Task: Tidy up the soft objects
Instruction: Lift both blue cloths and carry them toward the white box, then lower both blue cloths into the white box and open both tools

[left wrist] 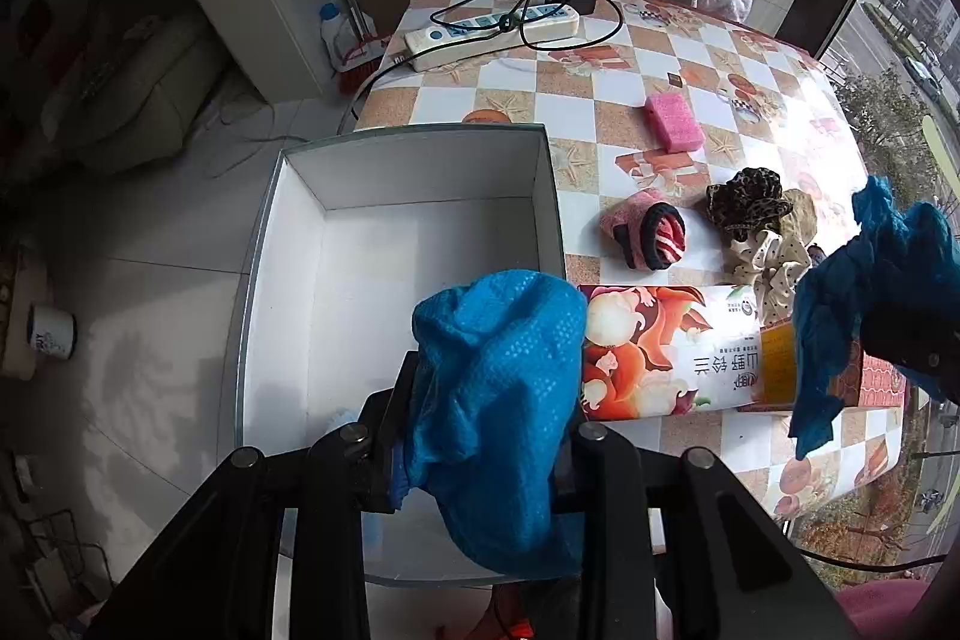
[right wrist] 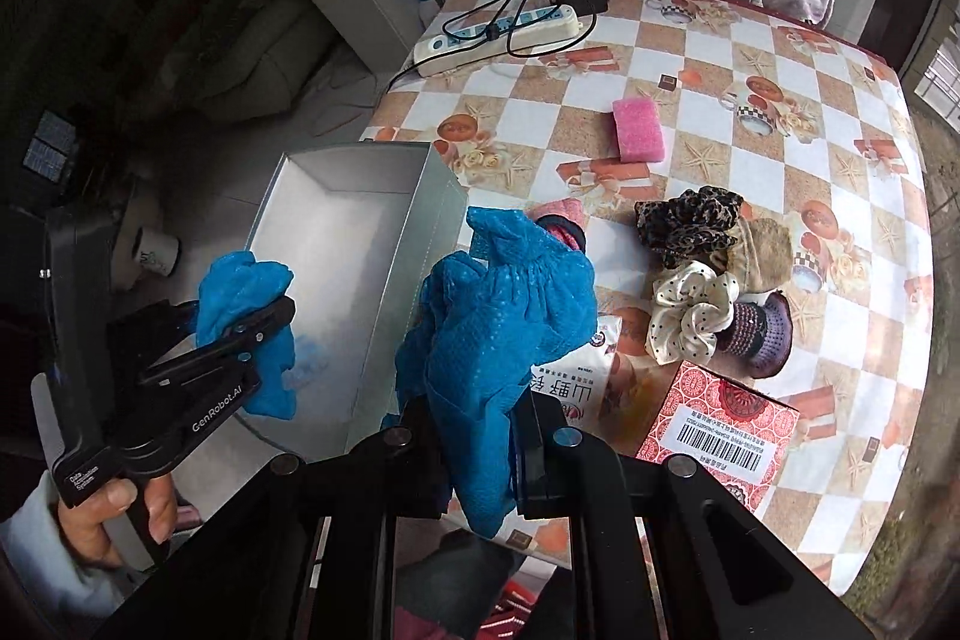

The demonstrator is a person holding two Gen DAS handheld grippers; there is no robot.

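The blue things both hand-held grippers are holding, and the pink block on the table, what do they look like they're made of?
Blue piece in the left hand-held gripper and blue piece in the right hand-held gripper: thin embossed nonwoven or plastic film, probably; dimpled, crumpled, gathered edge. Pink block: likely foam sponge; matte, porous-looking.

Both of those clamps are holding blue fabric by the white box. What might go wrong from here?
The blue cloth in the right gripper hangs over the white box's wall, so it might drop onto the packet outside. The left gripper's cloth drapes over its fingers and may cling on release.
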